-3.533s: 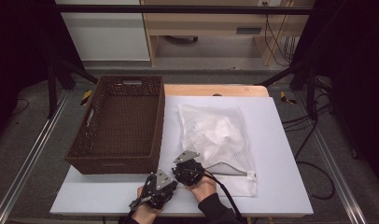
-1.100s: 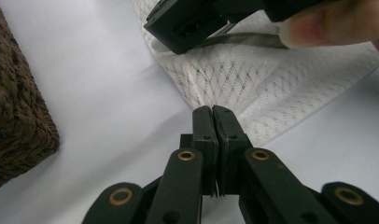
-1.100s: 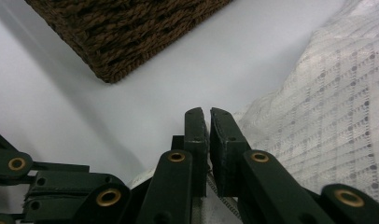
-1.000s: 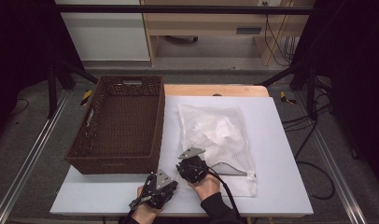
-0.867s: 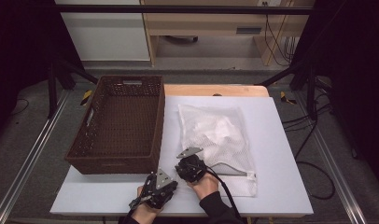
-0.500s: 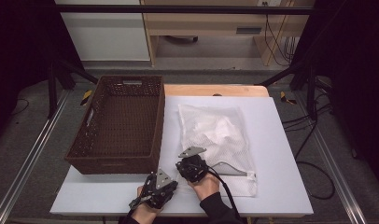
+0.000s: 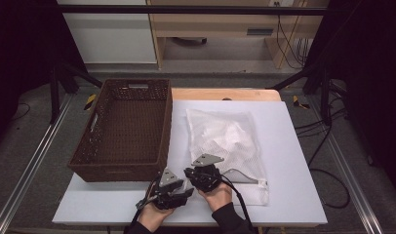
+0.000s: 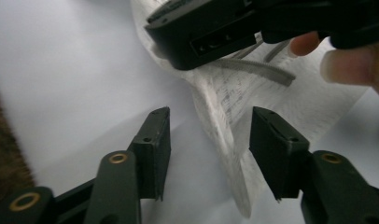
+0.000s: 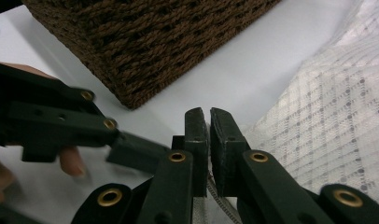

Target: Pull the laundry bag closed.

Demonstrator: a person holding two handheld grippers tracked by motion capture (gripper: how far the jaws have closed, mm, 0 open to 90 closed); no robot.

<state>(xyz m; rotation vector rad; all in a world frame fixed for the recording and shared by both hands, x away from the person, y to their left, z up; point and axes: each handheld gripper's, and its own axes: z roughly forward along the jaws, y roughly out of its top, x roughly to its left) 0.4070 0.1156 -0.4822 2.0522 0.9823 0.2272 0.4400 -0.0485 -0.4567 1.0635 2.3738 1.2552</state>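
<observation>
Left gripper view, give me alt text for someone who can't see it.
Two open black jaws of the left gripper straddle the edge of a white mesh bag on a white table; the right gripper hovers just beyond.

In the high view, the near left corner of the mesh bag (image 7: pixel 225 141) lay hidden under the right gripper (image 7: pixel 195 171), so what its fingers pinched could not be told there. In the right gripper view, the wicker basket (image 9: pixel 145 42) was cut off by the top edge. The left gripper (image 9: pixel 131 151) showed there blurred, its fingertips hidden behind the nearer fingers.
</observation>
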